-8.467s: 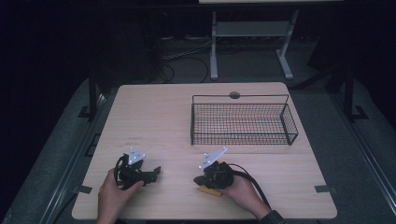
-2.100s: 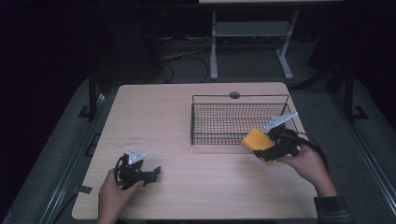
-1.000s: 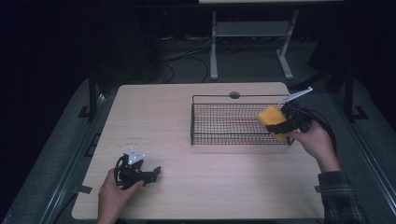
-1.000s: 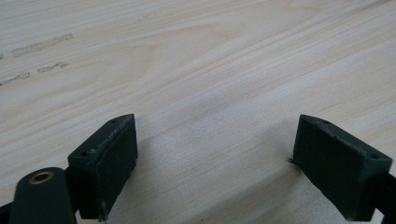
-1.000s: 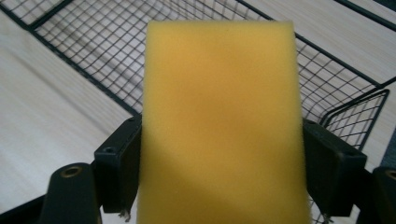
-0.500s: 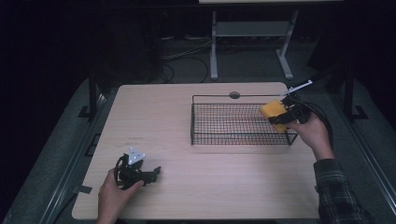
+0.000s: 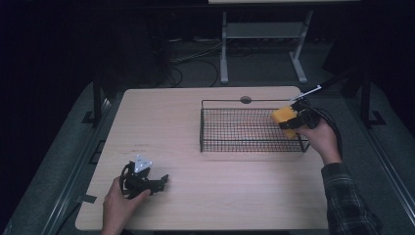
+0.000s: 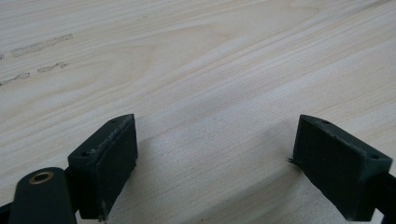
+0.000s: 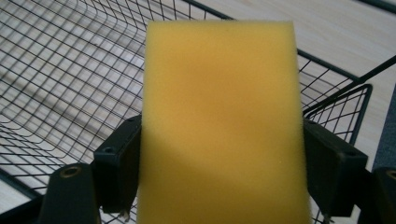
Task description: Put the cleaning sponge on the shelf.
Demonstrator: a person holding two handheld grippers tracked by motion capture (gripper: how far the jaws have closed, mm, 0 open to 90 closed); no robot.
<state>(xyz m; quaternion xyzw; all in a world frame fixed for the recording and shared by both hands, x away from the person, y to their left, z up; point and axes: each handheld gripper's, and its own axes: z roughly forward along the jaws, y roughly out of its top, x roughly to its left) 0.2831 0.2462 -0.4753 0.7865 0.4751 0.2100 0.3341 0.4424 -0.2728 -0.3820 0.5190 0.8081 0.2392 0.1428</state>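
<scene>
Right claw [image 7: 292,122] grips a yellow sponge [image 7: 285,120] over the basket's [image 7: 235,145] three-o'clock end. Left claw [image 7: 157,182] rests open on the table [image 7: 176,122] at seven o'clock.

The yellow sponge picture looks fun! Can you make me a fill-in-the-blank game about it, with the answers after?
1. The right gripper is shut on a sponge whose colour is ____.
2. The sponge is held over the right end of a black wire ____.
3. The left gripper is ____, with nothing but bare wood between its jaws.
4. The left gripper rests on the wooden ____ near its front left corner.

Missing words: yellow; basket; open; table
</scene>
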